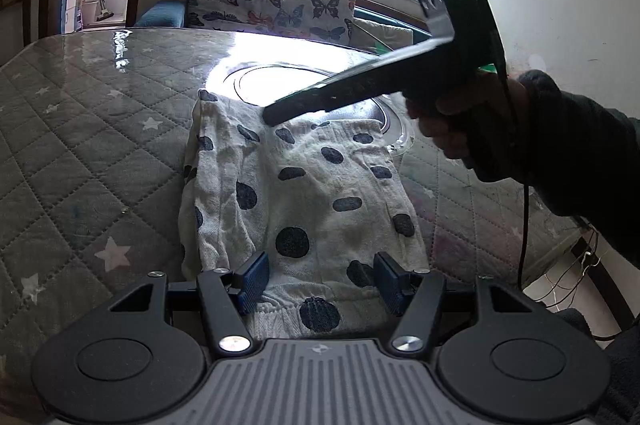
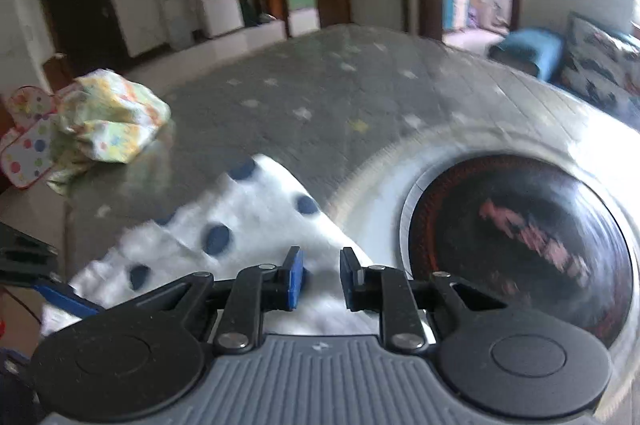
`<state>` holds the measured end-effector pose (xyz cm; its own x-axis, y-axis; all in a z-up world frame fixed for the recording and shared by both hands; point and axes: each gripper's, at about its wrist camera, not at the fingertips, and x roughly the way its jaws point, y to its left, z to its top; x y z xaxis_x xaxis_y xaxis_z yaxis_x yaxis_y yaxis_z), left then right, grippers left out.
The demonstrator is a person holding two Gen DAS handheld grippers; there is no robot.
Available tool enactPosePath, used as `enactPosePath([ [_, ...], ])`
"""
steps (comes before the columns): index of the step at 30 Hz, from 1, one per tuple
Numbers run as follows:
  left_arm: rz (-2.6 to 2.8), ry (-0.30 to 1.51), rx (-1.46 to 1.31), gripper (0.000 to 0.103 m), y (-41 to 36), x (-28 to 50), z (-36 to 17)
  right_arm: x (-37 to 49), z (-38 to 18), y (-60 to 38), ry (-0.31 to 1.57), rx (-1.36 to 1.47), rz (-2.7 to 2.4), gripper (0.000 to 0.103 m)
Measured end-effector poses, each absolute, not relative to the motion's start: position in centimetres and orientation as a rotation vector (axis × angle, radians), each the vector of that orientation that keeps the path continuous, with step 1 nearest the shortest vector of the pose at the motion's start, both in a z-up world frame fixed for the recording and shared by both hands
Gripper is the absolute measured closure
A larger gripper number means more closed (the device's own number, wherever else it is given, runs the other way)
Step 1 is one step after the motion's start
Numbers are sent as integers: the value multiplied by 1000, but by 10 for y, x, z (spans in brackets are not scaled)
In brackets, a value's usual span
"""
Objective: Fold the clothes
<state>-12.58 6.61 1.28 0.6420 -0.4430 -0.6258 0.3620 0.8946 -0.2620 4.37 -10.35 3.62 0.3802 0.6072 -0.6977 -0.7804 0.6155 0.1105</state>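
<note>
A white garment with dark blue dots (image 1: 304, 193) lies partly folded on the quilted grey table cover (image 1: 80, 145). My left gripper (image 1: 320, 279) hovers open over its near elastic hem, with nothing between the blue pads. The right gripper (image 1: 272, 117) reaches in from the right, held by a hand, its tip at the garment's far edge. In the blurred right wrist view, that gripper (image 2: 321, 279) is open above the dotted cloth (image 2: 248, 225), pads apart with nothing between them.
A round glass turntable (image 2: 520, 245) sits in the middle of the table, just beyond the garment. A crumpled colourful garment (image 2: 112, 117) and a dotted bib (image 2: 28, 149) lie at the far left edge. A butterfly-print cushion (image 1: 272, 9) is behind the table.
</note>
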Motion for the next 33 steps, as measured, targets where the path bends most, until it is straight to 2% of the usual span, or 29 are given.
enactPosePath([
  [21, -468, 739, -119, 41, 66, -128, 12, 47, 40, -54, 764, -284, 1037, 85],
  [33, -462, 737, -124, 41, 66, -130, 12, 58, 22, -24, 741, -360, 984, 85],
])
